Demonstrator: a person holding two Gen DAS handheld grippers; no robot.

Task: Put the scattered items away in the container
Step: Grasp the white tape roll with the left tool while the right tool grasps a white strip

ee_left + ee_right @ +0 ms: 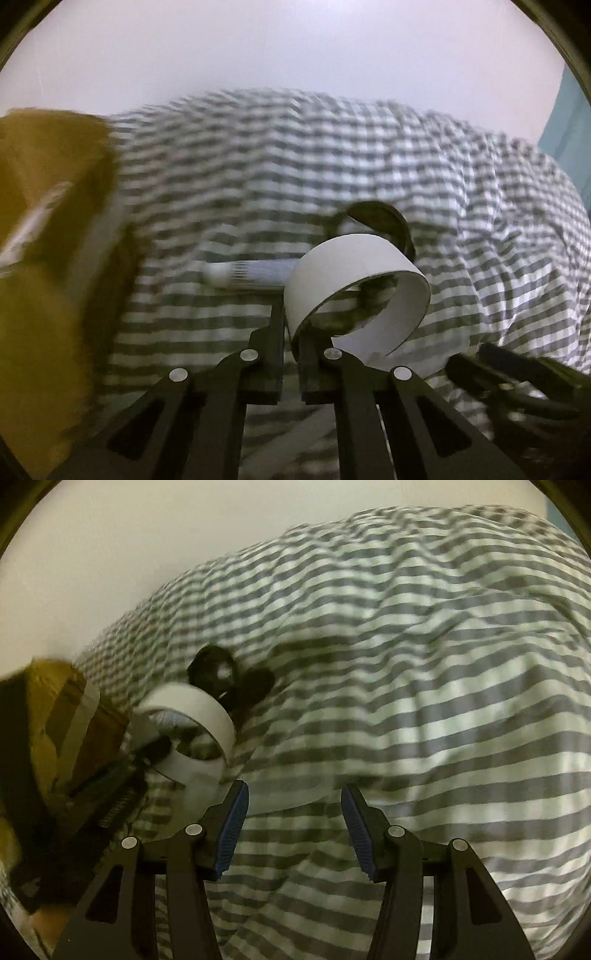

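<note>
Left wrist view: left gripper (pixel 291 332) fingers pinched on the wall of a wide white tape ring (pixel 354 291), held just right of the brown cardboard box (pixel 55 258). Risk, judged: thin-wall pinch may let the ring twist out before it clears the box rim. A white pen-like tube (pixel 251 275) behind the ring is blurred; box interior unseen.

Right wrist view: right gripper (pixel 293 827) fingers apart, holding nothing, over grey-and-white checked bedding (pixel 406 701). A black object (pixel 229 681) beyond the ring is unidentifiable.

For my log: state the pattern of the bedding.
Grey-and-white checks on the bedding, clearest in the right wrist view.
</note>
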